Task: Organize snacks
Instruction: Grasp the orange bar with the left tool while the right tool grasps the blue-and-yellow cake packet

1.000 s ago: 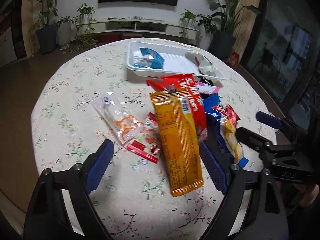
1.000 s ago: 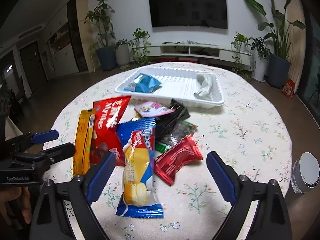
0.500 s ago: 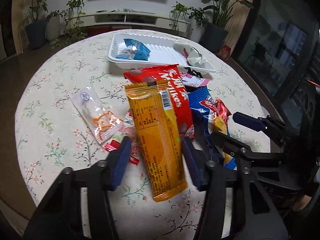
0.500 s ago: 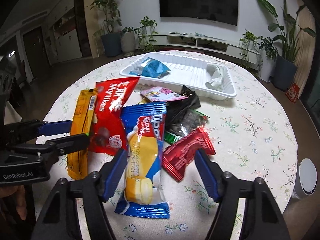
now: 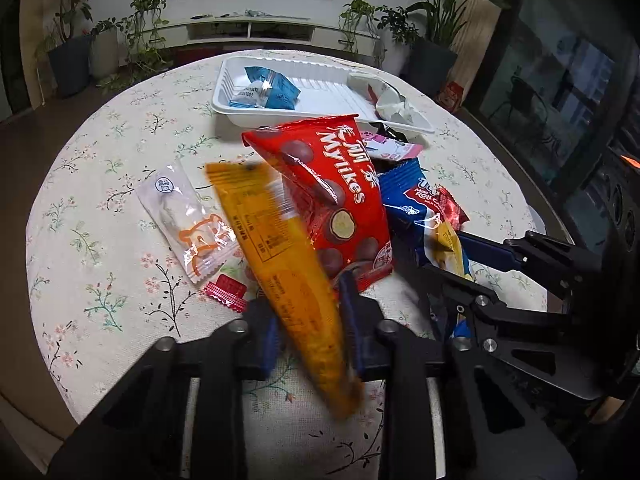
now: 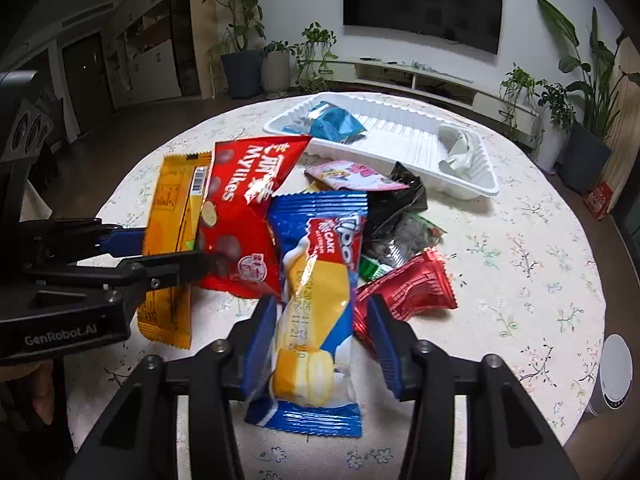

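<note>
My left gripper [image 5: 308,312] is shut on the long orange snack packet [image 5: 280,264] and holds it tilted, blurred, off the table; it also shows in the right wrist view [image 6: 172,236]. My right gripper [image 6: 320,336] has its jaws closed around the blue roll-cake packet [image 6: 316,284], pads touching its sides. A red Mylikes bag [image 5: 332,192] lies between them. The white tray [image 5: 320,96] at the far side holds a blue packet [image 5: 268,88] and a white wrapper [image 5: 388,98].
A clear bear packet [image 5: 188,220], a small red packet [image 5: 226,290], a pink packet [image 6: 352,174], black packets [image 6: 400,216] and a red foil packet [image 6: 404,288] lie on the round flowered table [image 5: 100,208]. A white cylinder [image 6: 614,376] stands at its right edge.
Both grippers closed from wide open. The left one took hold of the orange packet and lifted it; the right one closed onto the blue roll-cake packet.
</note>
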`<state>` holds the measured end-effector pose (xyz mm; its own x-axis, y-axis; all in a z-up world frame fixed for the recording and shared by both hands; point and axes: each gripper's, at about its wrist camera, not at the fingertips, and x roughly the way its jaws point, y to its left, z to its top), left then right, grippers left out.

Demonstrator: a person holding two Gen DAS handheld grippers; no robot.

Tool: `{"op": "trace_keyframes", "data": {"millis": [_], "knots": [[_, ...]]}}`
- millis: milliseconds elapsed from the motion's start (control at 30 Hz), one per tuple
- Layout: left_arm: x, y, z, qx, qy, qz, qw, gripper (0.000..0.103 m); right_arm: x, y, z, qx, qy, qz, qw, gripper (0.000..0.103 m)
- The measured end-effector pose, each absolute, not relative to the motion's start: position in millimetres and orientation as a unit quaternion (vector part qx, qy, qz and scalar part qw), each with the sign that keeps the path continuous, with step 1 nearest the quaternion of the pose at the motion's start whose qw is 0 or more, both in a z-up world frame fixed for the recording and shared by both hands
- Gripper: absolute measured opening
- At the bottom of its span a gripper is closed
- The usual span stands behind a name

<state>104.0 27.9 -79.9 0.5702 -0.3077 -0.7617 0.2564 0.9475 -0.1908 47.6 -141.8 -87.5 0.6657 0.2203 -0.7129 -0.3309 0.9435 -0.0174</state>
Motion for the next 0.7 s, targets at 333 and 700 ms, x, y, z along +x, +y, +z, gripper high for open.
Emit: {"op": "trace_keyframes", "data": {"millis": [333,700], "knots": [[98.4,37.5,-77.0,-0.050,0.429,-0.169,0.886,0.011,48.9,-144.6,-88.7,-0.054,0.387,0.163,0.906,0.030],[86.0,45.8,-67.8,-0.076,0.422,-0.186,0.884,0.008,46.2,-159.3,-76.7,-0.019,0.369,0.168,0.914,0.028]]}}
